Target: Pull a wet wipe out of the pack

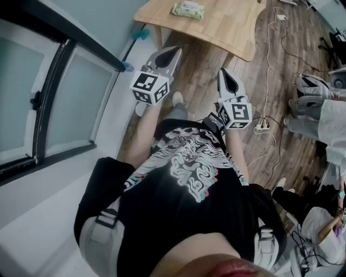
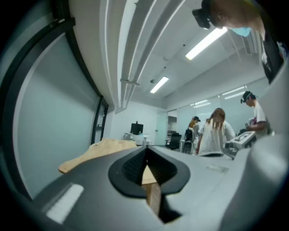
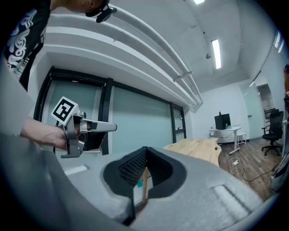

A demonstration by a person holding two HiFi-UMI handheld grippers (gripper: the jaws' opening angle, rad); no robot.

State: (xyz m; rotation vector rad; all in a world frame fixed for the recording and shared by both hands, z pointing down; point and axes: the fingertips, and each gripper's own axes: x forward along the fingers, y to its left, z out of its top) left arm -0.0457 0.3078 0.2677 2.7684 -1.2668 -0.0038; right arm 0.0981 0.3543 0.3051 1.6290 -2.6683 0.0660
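Pack of wet wipes (image 1: 188,10) lies flat on the light wooden surface (image 1: 227,24) at the far end of the head view, well apart from both grippers. The left gripper (image 1: 174,51) and right gripper (image 1: 225,74) are held level side by side above the plank floor (image 1: 203,65), short of the surface's near edge. Each gripper view shows its own jaws pressed together at the tips, with nothing caught between them.

I hold my left tongs (image 1: 170,54) and right tongs (image 1: 227,80) side by side, jaws together; ahead of both, the wipe pack (image 1: 188,10) lies on the wooden table (image 1: 232,30).
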